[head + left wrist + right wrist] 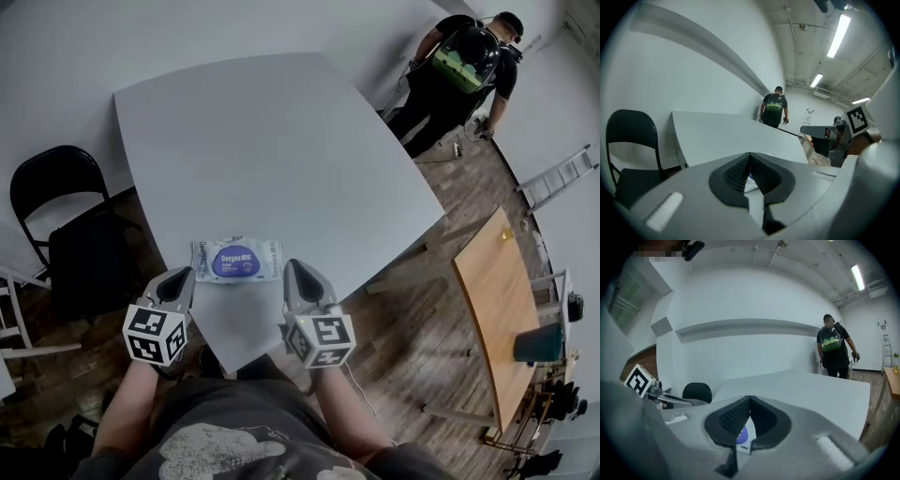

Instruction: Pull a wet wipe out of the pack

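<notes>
My left claw (pixel 181 277) and right claw (pixel 294 270) are clenched and empty, flanking the wet wipe pack (pixel 237 260) at lower centre. I judge it light, soft and slippery, so I'd pinch at its blue oval flap (pixel 234 263).

The wipe pack (pixel 236 260) lies alone near the front edge of your desk (pixel 281 141); the top beyond it and on both sides is open to you. A black chair (pixel 84 258) stands just off the desk's left side, and a person (pixel 459 66) stands past its far right corner.
</notes>
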The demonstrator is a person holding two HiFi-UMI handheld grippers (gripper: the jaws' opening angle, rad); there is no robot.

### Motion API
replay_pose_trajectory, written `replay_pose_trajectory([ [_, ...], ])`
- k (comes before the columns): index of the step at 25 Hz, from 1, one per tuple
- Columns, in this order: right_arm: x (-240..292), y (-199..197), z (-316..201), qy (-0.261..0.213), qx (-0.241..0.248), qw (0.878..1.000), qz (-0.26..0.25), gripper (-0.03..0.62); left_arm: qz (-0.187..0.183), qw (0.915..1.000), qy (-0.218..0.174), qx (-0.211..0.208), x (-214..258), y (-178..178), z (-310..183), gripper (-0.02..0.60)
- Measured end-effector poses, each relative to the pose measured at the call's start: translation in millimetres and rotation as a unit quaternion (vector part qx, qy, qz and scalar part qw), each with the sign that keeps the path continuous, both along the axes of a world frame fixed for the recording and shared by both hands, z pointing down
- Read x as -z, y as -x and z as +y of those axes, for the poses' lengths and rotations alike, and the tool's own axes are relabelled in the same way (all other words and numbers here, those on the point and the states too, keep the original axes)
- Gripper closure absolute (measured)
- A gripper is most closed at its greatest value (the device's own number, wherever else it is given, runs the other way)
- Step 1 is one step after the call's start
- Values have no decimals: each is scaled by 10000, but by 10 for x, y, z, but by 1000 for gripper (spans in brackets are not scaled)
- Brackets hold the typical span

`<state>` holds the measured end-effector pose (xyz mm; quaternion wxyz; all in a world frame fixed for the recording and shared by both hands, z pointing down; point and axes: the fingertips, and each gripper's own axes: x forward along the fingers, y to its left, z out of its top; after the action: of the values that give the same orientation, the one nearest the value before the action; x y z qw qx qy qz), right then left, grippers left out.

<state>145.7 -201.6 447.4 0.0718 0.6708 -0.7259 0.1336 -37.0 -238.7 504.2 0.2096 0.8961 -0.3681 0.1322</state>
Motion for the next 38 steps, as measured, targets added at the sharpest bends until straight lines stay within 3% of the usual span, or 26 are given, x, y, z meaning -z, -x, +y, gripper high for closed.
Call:
replay_pose_trajectory([
  [7, -162, -53, -204, 233, 322, 9991, -122, 605, -557, 9982, 213, 98, -295, -64, -87, 563],
  [15, -474, 55, -325, 563, 823, 9950, -50, 605, -754, 9956, 551, 57, -587, -239, -70, 563],
  [24, -653, 93, -382, 771, 955, 9923, -170, 605, -1077, 9906, 839, -116, -851, -321, -39, 563],
  [31, -703, 134, -365, 792, 1176, 9896, -243, 603, -1320, 9862, 999, -27, -986, -329, -7, 563],
  [38, -743, 233, -392, 897, 1645, 9823, 68, 603, -1421, 9834, 1132, -13, -1037, -342, -13, 563],
])
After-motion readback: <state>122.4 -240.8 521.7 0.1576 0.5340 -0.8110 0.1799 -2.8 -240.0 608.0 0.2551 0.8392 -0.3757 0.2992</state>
